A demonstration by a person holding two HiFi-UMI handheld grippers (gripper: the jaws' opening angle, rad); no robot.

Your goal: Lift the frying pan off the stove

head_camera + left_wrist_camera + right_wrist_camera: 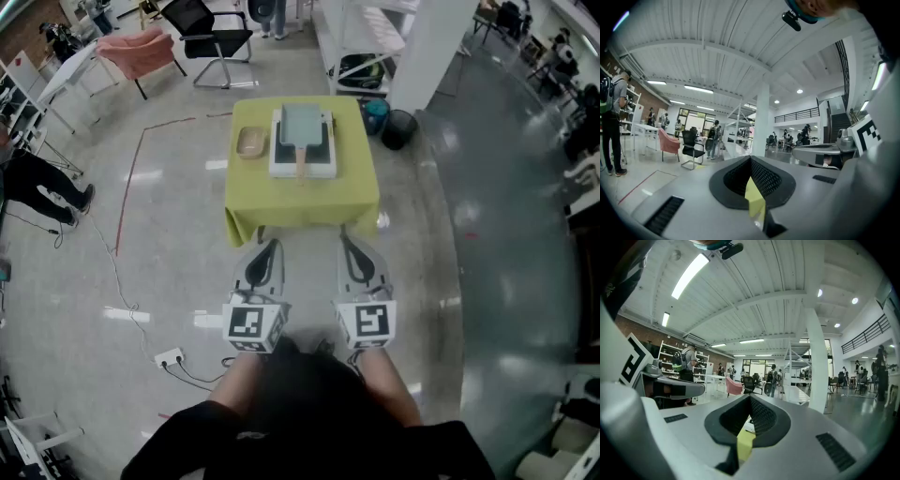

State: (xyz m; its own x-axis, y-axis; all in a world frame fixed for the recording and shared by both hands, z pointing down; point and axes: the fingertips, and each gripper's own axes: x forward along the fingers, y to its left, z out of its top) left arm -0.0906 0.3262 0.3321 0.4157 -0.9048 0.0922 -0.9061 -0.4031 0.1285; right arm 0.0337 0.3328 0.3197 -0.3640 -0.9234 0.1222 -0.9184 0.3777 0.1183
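Note:
A square grey frying pan [302,125] with a wooden handle [301,161] pointing toward me rests on a white stove [281,167]. The stove stands on a small table with a yellow-green cloth [300,202]. My left gripper [272,244] and right gripper [343,236] are held side by side near the table's front edge, short of the pan. Both have their jaws together with nothing between them. In the left gripper view the left gripper [751,159] points level across the room; the right gripper [750,397] does the same in its view. Only a strip of the cloth [754,197] shows below the jaws.
A tan dish [250,142] lies left of the stove. Two round bins [398,127] sit at the table's far right corner, by a white pillar. A black chair [211,37] and pink chair [141,52] stand beyond. A power strip [169,356] and cable lie on the floor at left.

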